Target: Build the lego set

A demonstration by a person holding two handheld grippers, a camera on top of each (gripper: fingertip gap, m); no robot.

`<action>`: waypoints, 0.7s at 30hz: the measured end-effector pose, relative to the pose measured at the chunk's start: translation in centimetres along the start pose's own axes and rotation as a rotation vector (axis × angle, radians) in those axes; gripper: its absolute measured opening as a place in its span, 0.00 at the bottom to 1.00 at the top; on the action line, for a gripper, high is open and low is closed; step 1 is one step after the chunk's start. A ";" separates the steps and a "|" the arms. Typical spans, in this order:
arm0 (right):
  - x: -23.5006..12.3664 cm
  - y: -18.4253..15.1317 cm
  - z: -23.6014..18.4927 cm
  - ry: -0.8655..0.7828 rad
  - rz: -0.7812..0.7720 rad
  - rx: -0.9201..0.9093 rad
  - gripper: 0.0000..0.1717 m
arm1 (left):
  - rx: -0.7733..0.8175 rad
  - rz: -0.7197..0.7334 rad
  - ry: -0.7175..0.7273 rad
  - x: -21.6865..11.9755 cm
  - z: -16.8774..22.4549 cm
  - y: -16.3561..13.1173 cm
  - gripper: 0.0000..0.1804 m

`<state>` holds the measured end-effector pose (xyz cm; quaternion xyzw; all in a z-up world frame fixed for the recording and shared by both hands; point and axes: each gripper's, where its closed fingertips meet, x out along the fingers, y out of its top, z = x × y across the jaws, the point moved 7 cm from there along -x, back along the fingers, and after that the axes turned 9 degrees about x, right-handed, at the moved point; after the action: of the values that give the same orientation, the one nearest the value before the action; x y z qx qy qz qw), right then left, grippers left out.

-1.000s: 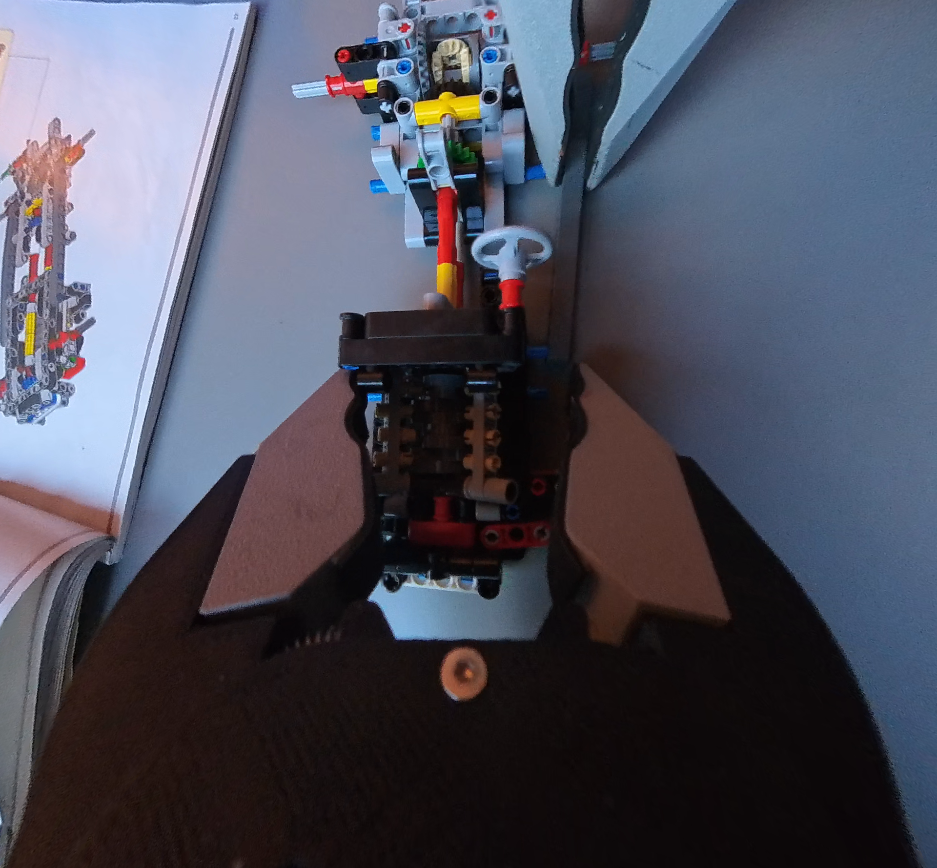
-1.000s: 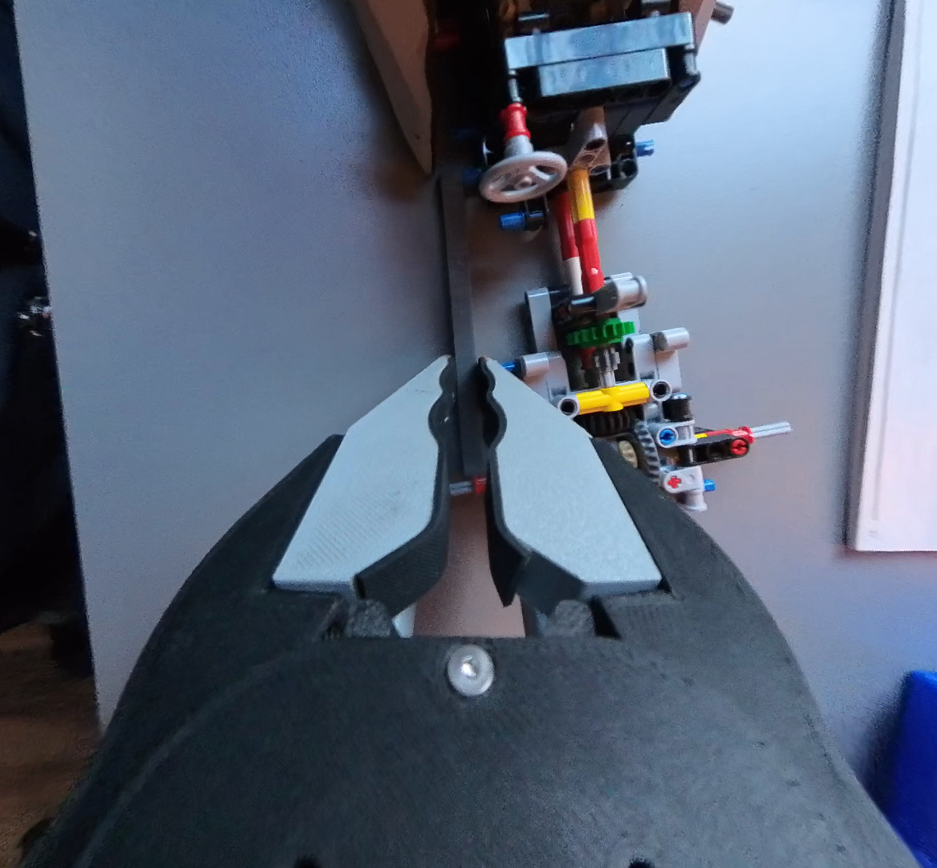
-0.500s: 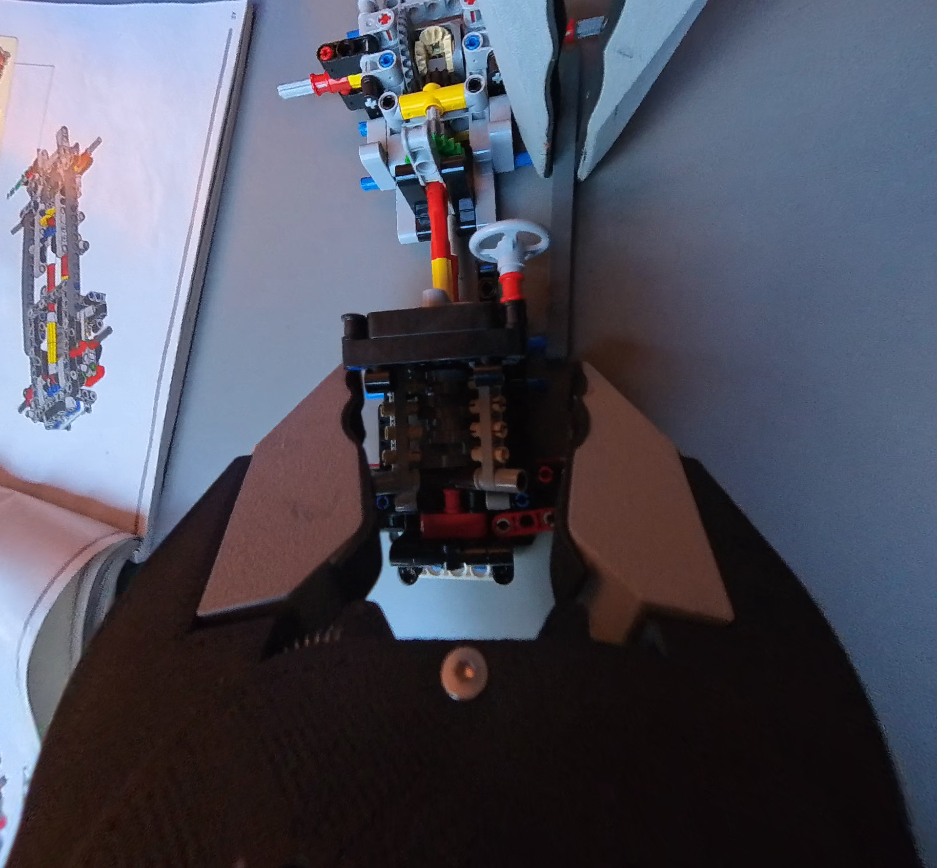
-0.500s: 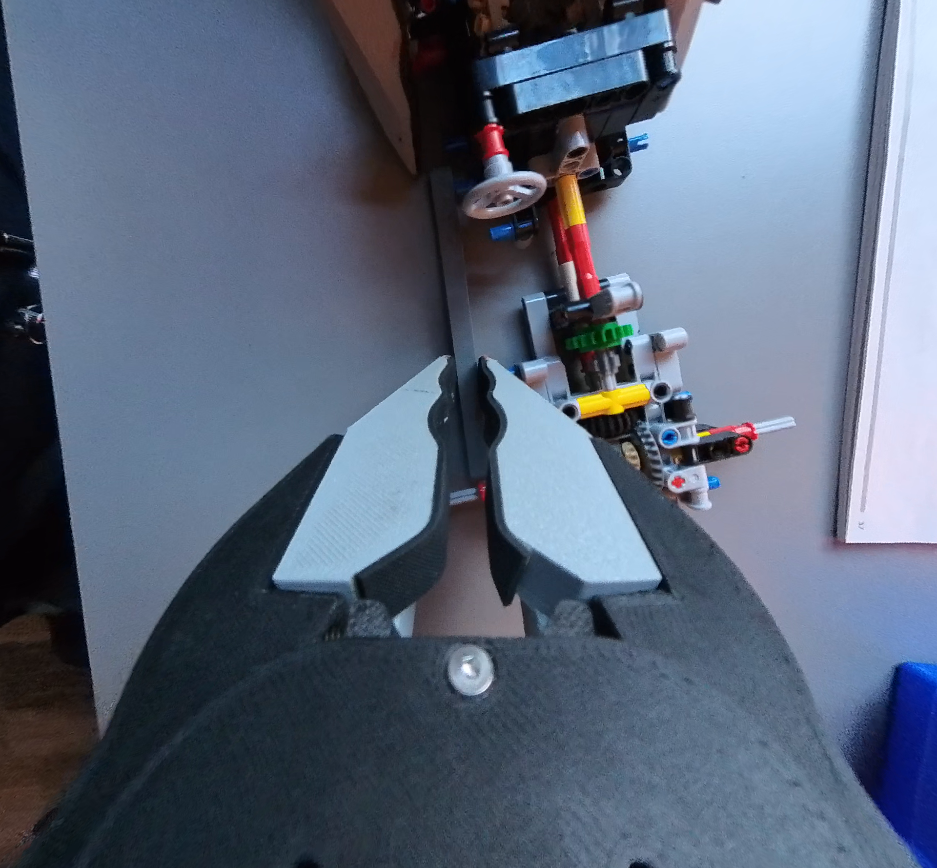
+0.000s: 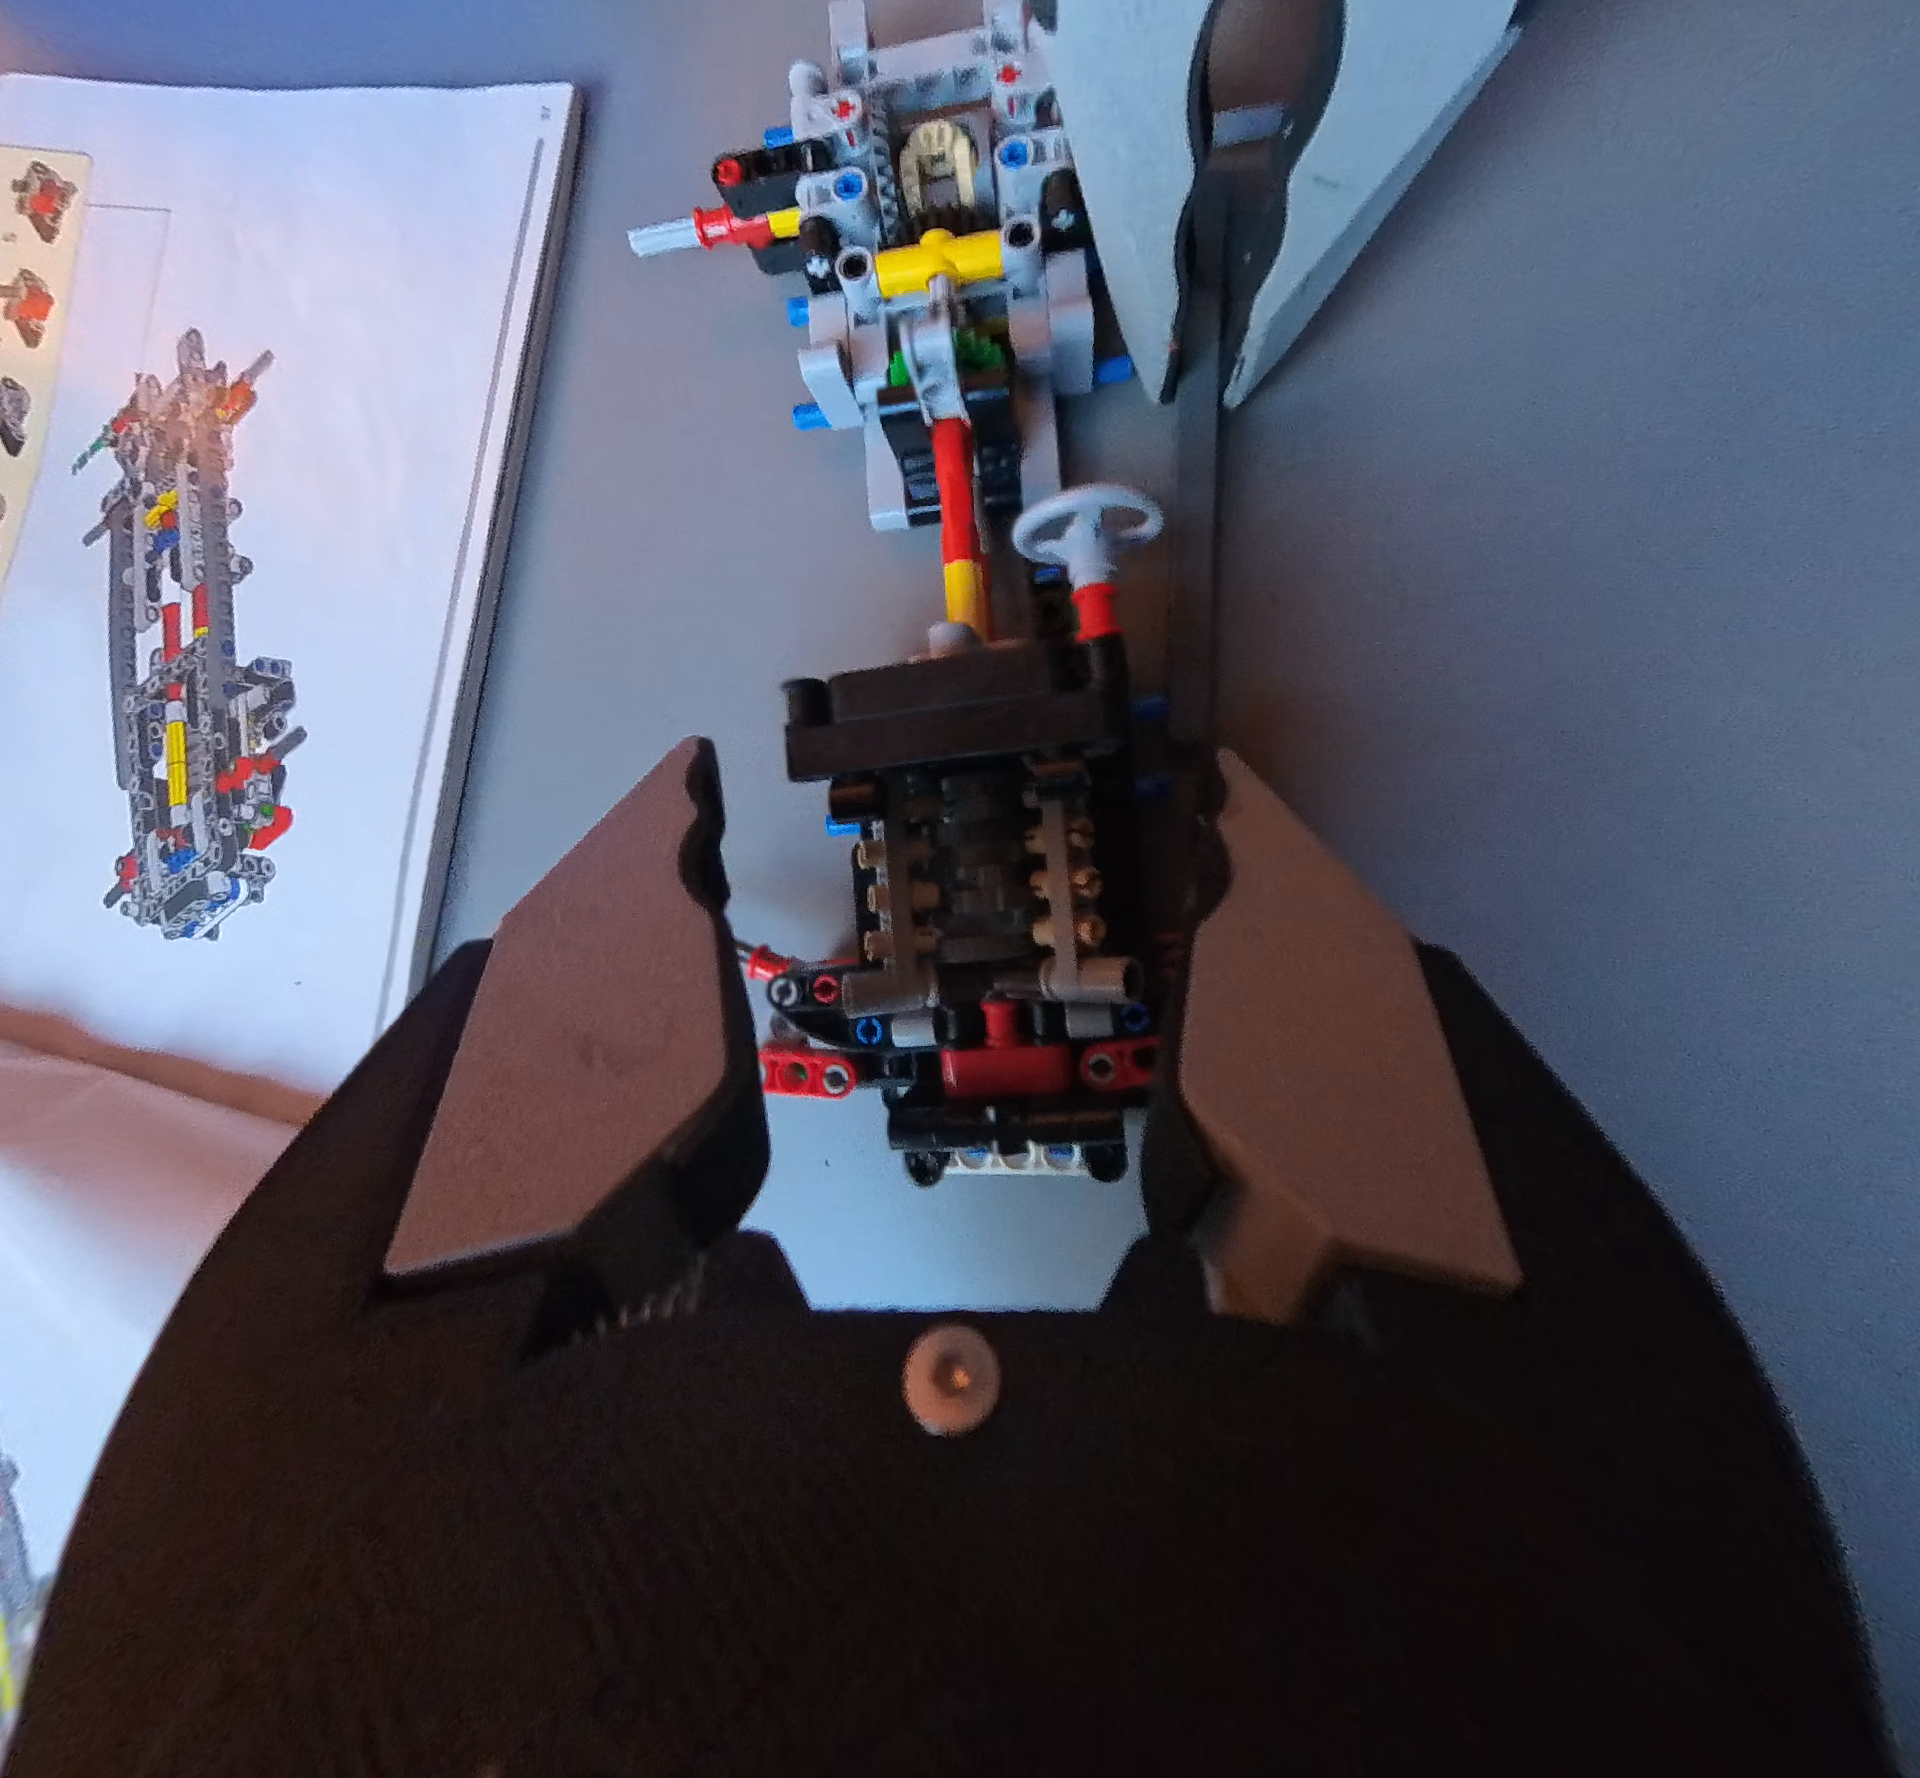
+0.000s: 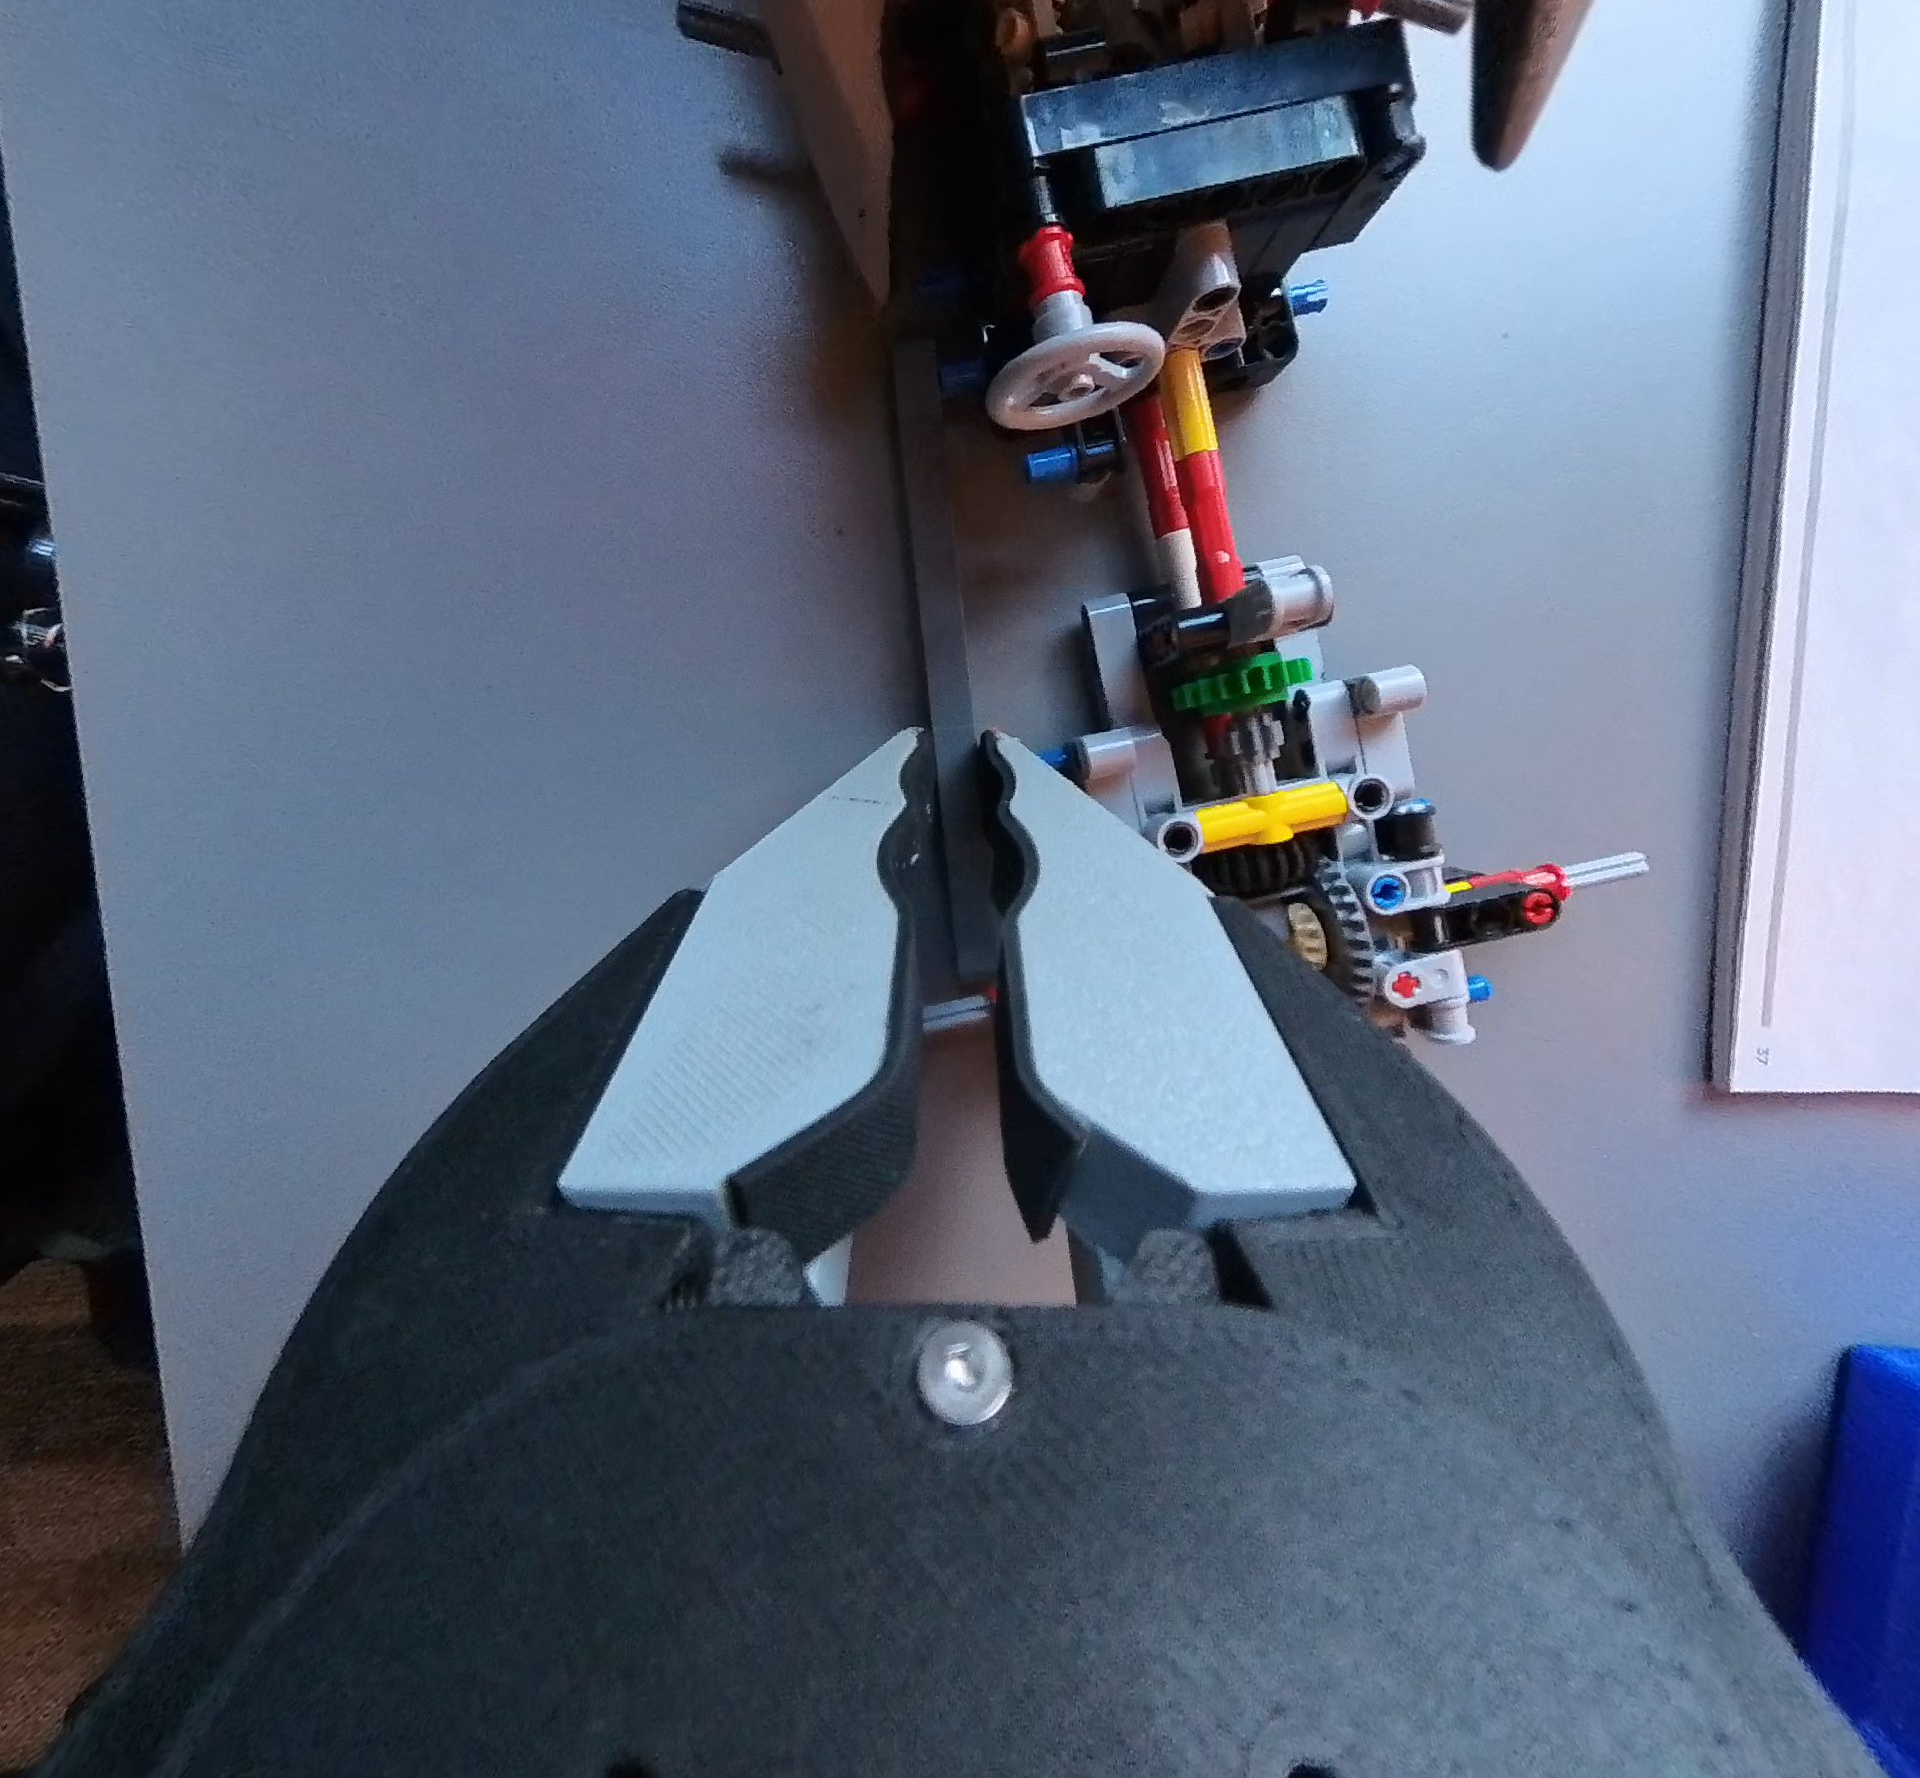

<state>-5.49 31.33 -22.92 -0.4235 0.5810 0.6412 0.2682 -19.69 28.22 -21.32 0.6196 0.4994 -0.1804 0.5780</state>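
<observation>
An open instruction booklet (image 5: 281, 502) lies at the left of the counter (image 5: 1558, 793). The left gripper (image 5: 961, 855) is spread wide around the brick-built chassis (image 5: 977, 897), unclamped. Its stiff dark grey side beam (image 6: 940, 585) is pinched by the right gripper (image 6: 951, 762); the light assembly looks fragile, best held by beams.

Brick model (image 5: 966, 502) on table (image 5: 1558, 689), open booklet (image 5: 312, 481) to its left

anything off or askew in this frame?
Yes: the brick model is gripped unevenly. The right gripper clamps its long dark side beam; the left gripper is open, one finger clear of the engine block.
</observation>
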 end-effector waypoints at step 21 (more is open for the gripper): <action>-0.1 -0.2 0.3 -0.010 0.010 0.002 0.03 | 0.030 -0.050 -0.126 2.0 0.3 0.6 0.49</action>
<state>-5.35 31.70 -22.96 -0.4173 0.5825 0.6438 0.2685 -18.18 28.90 -22.67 0.6029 0.4747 -0.2406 0.5944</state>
